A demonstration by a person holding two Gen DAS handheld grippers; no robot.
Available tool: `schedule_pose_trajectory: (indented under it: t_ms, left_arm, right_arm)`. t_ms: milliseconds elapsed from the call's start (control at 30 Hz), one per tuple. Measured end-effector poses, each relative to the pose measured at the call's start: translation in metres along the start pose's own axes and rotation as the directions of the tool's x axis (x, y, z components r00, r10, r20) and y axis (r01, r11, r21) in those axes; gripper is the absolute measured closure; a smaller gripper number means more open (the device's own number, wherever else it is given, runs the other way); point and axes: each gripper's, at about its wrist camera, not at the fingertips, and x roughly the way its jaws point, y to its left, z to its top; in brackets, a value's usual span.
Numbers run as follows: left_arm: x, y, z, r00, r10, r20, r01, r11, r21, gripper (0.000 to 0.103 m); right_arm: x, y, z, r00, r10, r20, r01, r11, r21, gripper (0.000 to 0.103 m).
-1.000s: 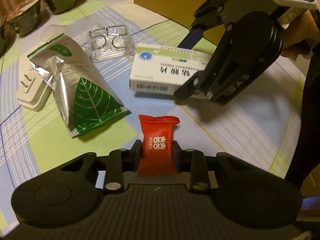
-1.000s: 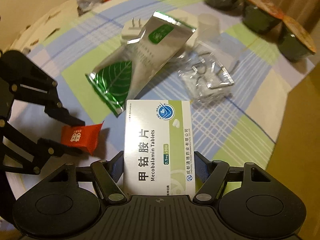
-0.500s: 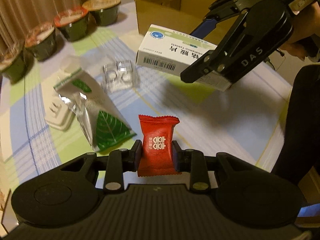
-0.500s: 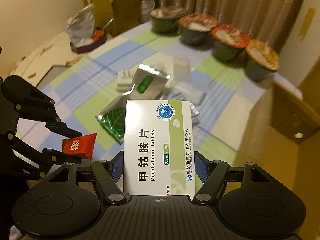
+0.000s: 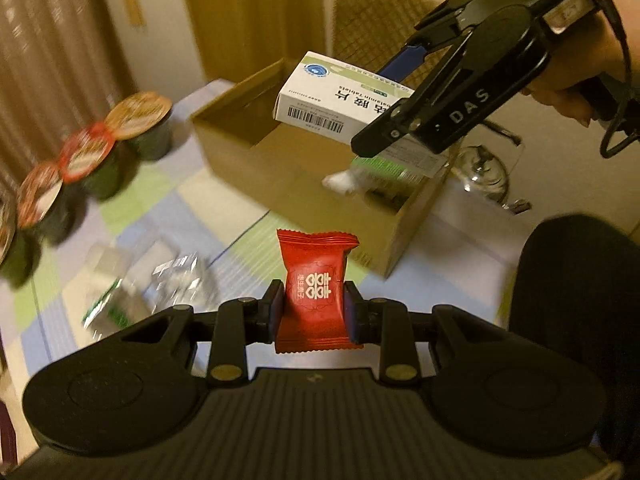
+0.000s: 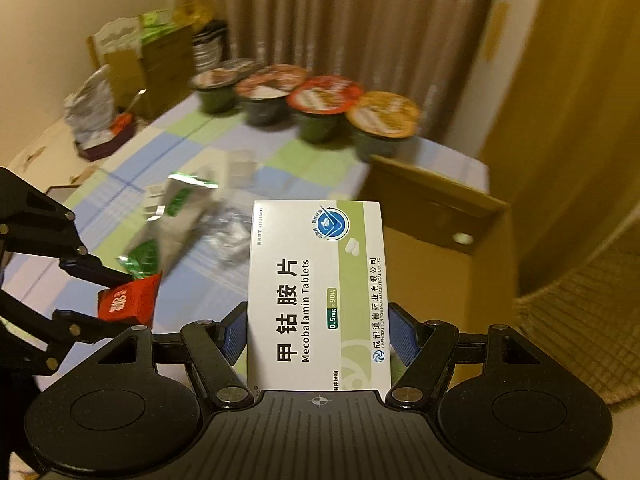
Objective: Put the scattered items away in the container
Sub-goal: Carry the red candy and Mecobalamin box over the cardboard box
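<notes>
Your right gripper (image 6: 318, 332) has its jaws clamped on the white-and-green cardboard box of Mecobalamin tablets (image 6: 318, 292), gripped near one end so most of the box sticks out ahead of the blue pads. In the left wrist view the box hangs over the open brown cardboard box (image 5: 248, 148) that serves as the container, tilted with its free end lower. Your left gripper (image 5: 314, 310) holds the small red foil candy packet (image 5: 316, 288) between narrow jaws, above the checked tablecloth surface (image 5: 248, 240) and just short of the container's near wall.

The main risk, I judge, is the long overhang: if you bump the free end on the container's rim, the box can pivot in the pads and fall outside. Let go only once the box is well within the walls.

The candy is pinched across its soft middle, so it could slide out if you swing fast. The two grippers are also near each other; bring the left in after the right clears, or they may knock.

A white-and-green item (image 5: 376, 176) already lies inside the container. The silver-and-green foil pouch (image 6: 172, 216) and the clear plastic packaging (image 6: 228, 236) are on the surface, both blurred.
</notes>
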Motion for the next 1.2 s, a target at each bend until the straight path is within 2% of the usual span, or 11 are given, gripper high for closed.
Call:
schedule_pose_trajectory:
  t_ms: [200,533,800,1200]
  left_arm:
    - [0.020,-0.025,0.044,0.999,-0.035,0.026,0.035,0.999,0.013,0.077]
    - [0.067,-0.035,0.097,0.999,-0.043,0.026,0.044,0.997,-0.057,0.077]
    - [0.096,-0.035,0.105,0.999,-0.035,0.003,0.036,0.995,-0.090,0.077]
    - [0.115,-0.038,0.109,0.999,-0.025,-0.022,0.023,0.996,-0.083,0.077]
  right_arm:
    - [-0.016,-0.043,-0.018,0.999,-0.048,0.006,0.047,0.997,0.064,0.030]
    - [-0.012,-0.093,-0.045,0.998,-0.069,-0.009,0.069,0.986,0.153,0.030]
    - [-0.002,-0.118,-0.059,0.997,-0.068,-0.023,0.072,0.979,0.190,0.030]
    - [0.014,-0.124,-0.062,0.998,-0.058,-0.040,0.065,0.976,0.206,0.030]
